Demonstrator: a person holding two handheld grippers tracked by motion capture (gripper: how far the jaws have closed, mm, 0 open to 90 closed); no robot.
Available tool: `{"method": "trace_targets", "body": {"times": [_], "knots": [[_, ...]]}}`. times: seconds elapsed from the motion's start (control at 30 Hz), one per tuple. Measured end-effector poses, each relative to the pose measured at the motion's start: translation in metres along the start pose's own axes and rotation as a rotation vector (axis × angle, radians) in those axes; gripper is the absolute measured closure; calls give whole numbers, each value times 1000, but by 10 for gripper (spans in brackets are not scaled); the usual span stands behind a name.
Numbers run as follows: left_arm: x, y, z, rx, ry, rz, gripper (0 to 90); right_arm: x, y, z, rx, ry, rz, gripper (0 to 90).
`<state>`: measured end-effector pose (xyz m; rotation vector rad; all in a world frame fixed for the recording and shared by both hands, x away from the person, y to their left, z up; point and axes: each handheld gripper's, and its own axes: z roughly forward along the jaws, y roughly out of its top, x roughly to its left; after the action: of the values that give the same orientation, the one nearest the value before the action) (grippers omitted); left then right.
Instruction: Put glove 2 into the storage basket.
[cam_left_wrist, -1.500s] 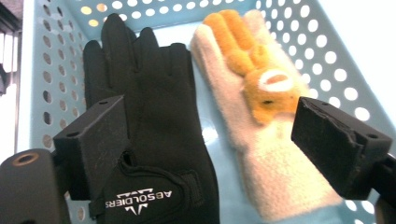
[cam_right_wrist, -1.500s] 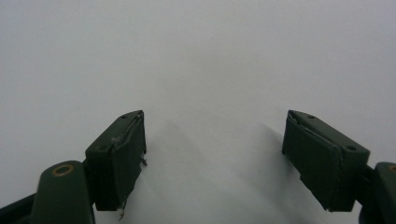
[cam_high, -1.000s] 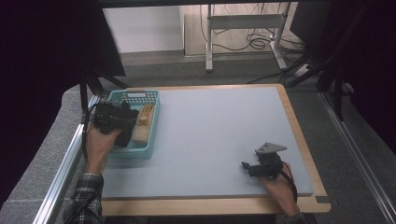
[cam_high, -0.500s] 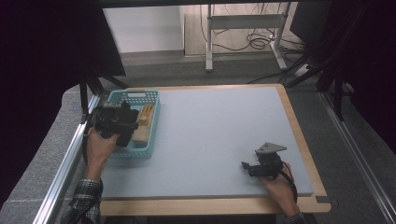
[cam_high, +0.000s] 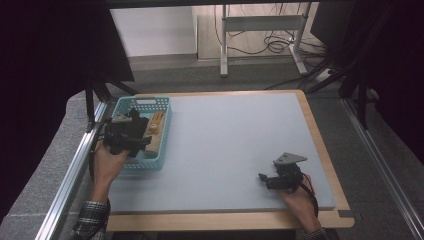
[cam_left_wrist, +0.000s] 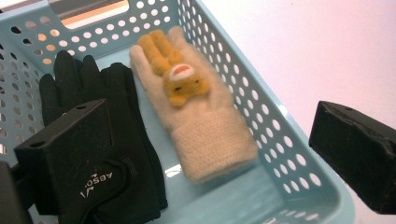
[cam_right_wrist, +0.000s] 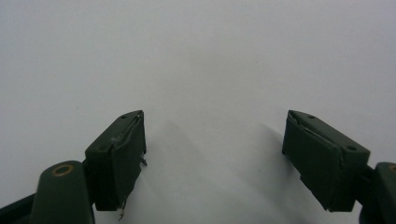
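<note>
A light blue perforated basket (cam_high: 161, 129) (cam_left_wrist: 261, 116) stands at the table's left edge. Inside lie a cream knitted glove (cam_left_wrist: 205, 130) (cam_high: 156, 125) with a yellow plush animal (cam_left_wrist: 180, 79) on it, and a black glove (cam_left_wrist: 116, 154) beside it. My left gripper (cam_high: 142, 141) (cam_left_wrist: 210, 154) hovers over the basket's near end, open, its jaws straddling the cream glove's cuff without touching it. My right gripper (cam_high: 265, 180) (cam_right_wrist: 212, 158) rests low over the grey table mat at the front right, open, with nothing between its jaws.
The grey mat (cam_high: 230, 140) covers the table, with a wooden border (cam_high: 320, 145) at the right and front. A metal rail (cam_high: 75, 170) runs along the left side. Beyond the table stand a desk frame and cables (cam_high: 260, 35).
My left gripper has drawn slightly toward the basket's near end. The right gripper has not moved.
</note>
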<state>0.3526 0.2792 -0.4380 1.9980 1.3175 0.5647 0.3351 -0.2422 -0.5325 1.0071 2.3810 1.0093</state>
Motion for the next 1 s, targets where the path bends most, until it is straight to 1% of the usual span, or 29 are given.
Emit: {"method": "trace_targets", "body": {"times": [0.33,0.6,1.0], "knots": [[-13,-1,-8,-17,-18,38,2,0,0,0,0,-1,-1,209],[-24,-3,-12,-37,-31,54,3,0,0,0,0,-1,-1,208],[-39,-7,-14,-48,-53,84,4,0,0,0,1,-2,-1,207]]}}
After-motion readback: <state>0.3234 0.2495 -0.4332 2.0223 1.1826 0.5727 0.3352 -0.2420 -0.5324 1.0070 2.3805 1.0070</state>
